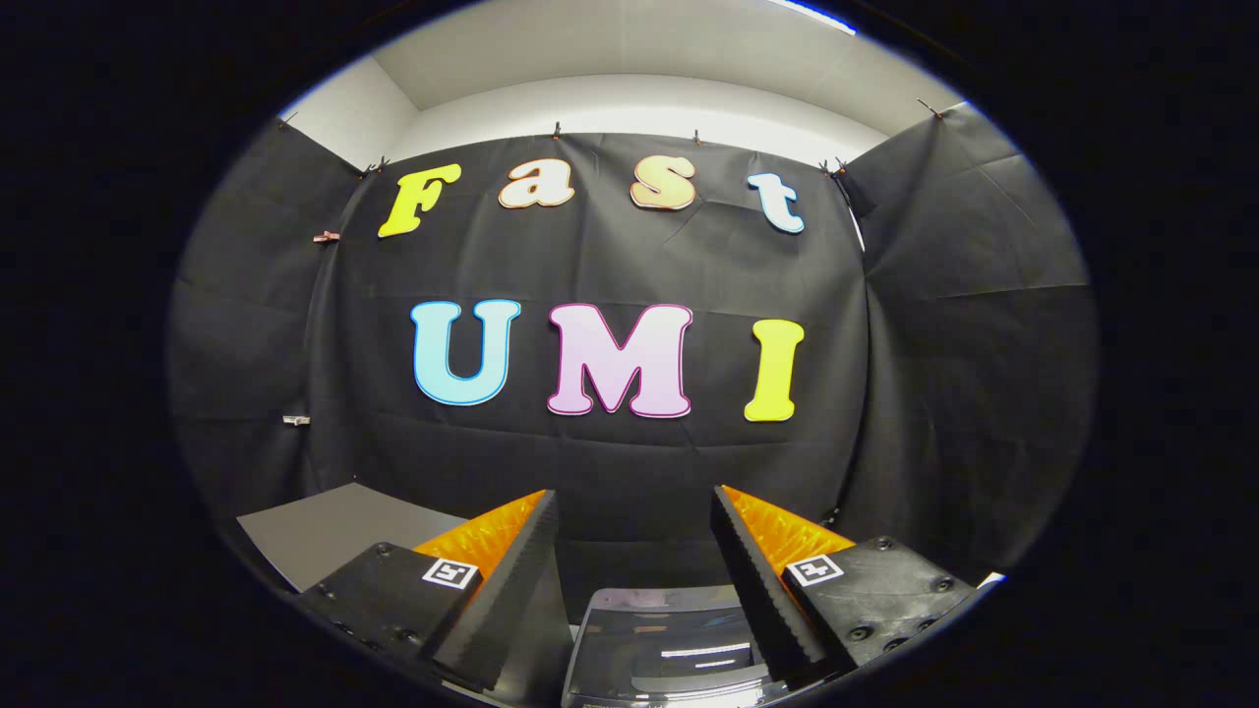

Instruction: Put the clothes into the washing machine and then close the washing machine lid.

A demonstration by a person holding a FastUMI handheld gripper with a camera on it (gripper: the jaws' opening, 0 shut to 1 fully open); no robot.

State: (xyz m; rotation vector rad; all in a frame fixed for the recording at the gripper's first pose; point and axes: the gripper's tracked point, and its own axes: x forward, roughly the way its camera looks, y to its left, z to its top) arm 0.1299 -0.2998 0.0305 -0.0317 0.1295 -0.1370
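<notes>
We hold the gripper (634,511) level and raised, facing the black cloth wall (610,462) of the booth; its two fingers stand well apart with nothing between them. Low in the gap between the fingers, and below them, lies a glossy, dark, see-through panel (669,639), which we take to be the washing machine lid. A grey tabletop (325,531) sits beyond the left finger, and we judge the next move must tip downward.

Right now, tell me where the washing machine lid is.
In the gripper view, the glossy lid lies low between the open tool's fingers, below the black cloth wall.
</notes>
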